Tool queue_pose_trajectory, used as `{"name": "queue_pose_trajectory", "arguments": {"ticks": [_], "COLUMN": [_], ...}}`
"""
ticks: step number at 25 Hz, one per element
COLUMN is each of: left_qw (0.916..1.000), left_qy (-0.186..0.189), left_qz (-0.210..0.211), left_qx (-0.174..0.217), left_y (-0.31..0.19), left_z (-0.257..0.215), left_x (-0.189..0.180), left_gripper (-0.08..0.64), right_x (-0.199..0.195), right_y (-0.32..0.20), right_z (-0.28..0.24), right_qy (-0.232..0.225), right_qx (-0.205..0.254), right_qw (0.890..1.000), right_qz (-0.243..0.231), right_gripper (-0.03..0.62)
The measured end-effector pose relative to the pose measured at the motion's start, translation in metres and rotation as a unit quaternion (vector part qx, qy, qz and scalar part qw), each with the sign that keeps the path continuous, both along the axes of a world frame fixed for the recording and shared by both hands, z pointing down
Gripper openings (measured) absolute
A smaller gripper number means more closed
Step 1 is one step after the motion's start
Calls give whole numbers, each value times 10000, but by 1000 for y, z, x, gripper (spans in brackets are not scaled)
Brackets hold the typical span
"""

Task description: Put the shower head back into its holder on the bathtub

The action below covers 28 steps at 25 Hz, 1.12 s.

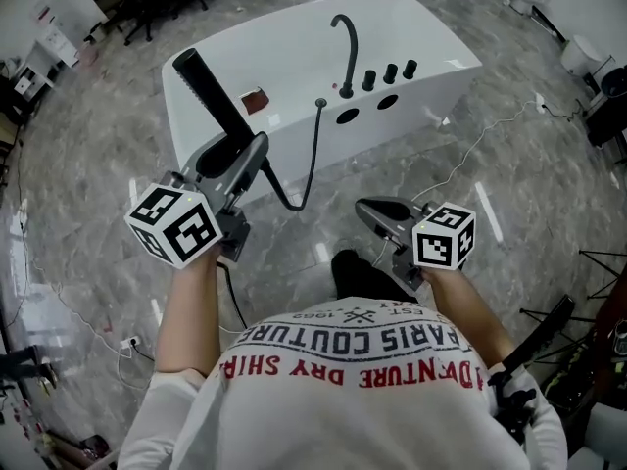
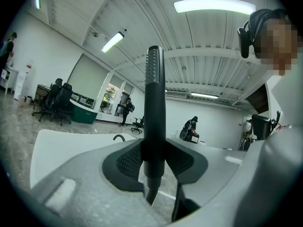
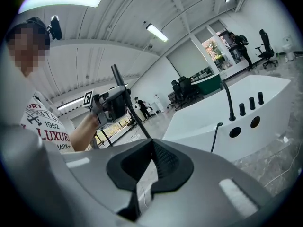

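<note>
Item: black stick shower head (image 1: 208,86), rigid, smooth, prob. light but slippery; pinched low on handle by left gripper (image 1: 235,151), well short of white bathtub (image 1: 441,86). Hose (image 1: 315,145) flexible, may tug; best hold = handle nr hose end. Right gripper (image 1: 372,209): jaws pressed together, empty.

The bathtub (image 1: 294,47) lies on the floor (image 1: 98,135) ahead of us. On its near deck the faucet (image 1: 345,37) stands left of three knobs (image 1: 389,72), and two round openings (image 1: 348,116) sit in the wall just below them. Left of the faucet the hose (image 1: 312,160) meets the tub's near edge and hangs down to the shower head (image 1: 208,91). The shower head sits between the jaws of our left gripper (image 1: 235,155), before the tub's left half. Our right gripper (image 1: 370,211) is to the right, nearer us, apart from the tub.
</note>
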<state>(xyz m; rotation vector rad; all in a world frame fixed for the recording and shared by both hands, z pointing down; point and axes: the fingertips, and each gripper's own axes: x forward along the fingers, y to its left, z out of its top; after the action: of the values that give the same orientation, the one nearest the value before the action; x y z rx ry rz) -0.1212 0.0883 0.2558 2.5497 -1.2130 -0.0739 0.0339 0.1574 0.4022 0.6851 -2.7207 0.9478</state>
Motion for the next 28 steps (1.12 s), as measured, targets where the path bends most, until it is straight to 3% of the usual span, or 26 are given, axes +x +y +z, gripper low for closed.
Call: {"name": "queue_pose_trajectory", "arguments": {"ticks": [6, 12, 20, 25, 28], "left_qw": [9998, 9987, 9992, 9993, 9994], "left_qy": [-158, -241, -195, -270, -305], "left_qz": [-77, -199, -180, -118, -39], "left_qx": [-135, -414, -285, -249, -147], "left_y": [-38, -121, -173, -209, -218], "left_z": [-5, 10, -2, -3, -10], "left_x": [-3, -12, -10, -8, -9], "left_gripper": [141, 141, 141, 141, 141], "right_x": [-25, -42, -53, -66, -83], "right_y": [-39, -118, -172, -196, -191], "right_z": [22, 50, 73, 88, 104], "right_qy": [2, -130, 76, -187, 91], "right_qx": [-111, -375, -547, -786, -690], "right_qw": [9985, 9963, 9909, 9863, 9833], "right_qz": [-539, -759, -1224, -1437, -1683], "right_gripper": [6, 6, 31, 86, 117]}}
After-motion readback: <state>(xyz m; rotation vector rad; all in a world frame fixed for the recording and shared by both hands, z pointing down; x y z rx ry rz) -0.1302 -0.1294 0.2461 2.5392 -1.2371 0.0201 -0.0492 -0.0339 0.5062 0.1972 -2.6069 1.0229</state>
